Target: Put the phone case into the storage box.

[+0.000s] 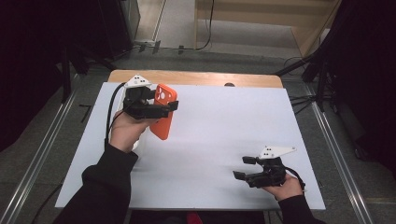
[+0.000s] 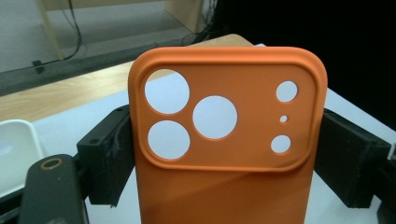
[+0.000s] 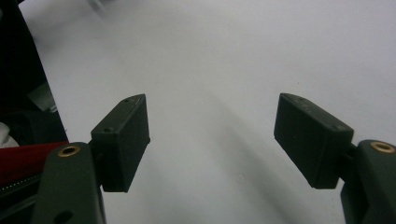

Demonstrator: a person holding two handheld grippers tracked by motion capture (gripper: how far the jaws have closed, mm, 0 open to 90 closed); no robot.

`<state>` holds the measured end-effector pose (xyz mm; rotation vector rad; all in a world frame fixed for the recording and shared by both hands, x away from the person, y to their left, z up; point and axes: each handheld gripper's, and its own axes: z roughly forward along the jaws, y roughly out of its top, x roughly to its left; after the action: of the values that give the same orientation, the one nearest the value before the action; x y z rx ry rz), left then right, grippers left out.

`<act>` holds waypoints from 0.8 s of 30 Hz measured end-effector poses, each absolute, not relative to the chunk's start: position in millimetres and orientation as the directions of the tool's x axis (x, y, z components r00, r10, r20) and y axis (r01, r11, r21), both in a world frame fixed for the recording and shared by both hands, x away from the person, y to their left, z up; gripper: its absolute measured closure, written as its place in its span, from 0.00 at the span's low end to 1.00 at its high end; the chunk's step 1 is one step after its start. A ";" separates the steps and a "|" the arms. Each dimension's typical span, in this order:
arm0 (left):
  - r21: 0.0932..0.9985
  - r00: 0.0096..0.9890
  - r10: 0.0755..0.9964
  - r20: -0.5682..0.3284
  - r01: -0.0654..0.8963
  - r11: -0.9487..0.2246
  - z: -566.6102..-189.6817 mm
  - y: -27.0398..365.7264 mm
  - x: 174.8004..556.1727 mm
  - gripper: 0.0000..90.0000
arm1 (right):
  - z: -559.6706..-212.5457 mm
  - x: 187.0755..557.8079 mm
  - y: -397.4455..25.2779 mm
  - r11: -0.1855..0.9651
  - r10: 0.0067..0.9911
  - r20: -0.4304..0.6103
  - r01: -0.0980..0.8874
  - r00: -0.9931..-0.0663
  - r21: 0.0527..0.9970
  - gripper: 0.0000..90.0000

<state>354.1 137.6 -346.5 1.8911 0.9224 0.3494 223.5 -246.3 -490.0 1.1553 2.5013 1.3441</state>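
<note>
Silicone or soft rubber is what the orange phone case (image 1: 164,112) looks like, so it should be light, bendy and fairly grippy, not fragile, though squeezing its thin side walls too hard could buckle it. It is held above the left part of the white tabletop (image 1: 224,140), clamped across its width by the left gripper (image 1: 159,108), a black pad pressing on each long edge just below the camera cut-out block. That seems a sensible hold, since the raised frame around the holes stiffens the case there; the plain lower part would likely flex more. The right gripper (image 1: 246,168) rests low near the front right of the tabletop, its jaws spread wide with nothing between them. From the high view one gets the layout, both hands well apart and the case tilted. The left gripper view adds the detail: three large round holes and three small ones, the pads' contact on both edges, and a white tray-like object (image 2: 16,154) at the left margin.
</note>
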 end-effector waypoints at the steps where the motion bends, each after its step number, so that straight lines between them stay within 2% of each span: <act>1: 0.858 0.668 0.731 -0.137 0.449 -0.250 -344.8 138.8 355.3 0.18 | -490.3 223.2 -246.3 0.332 0.647 0.270 0.582 -0.713 0.743 0.28; 24: 0.882 0.546 0.836 -0.058 0.420 -0.213 -314.0 159.0 380.8 0.18 | -492.8 218.4 -249.4 0.344 0.655 0.258 0.584 -0.710 0.735 0.27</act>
<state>380.8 159.0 -314.0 1.8319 1.0331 0.5488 218.4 -249.4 -492.8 1.1588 2.5065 1.3161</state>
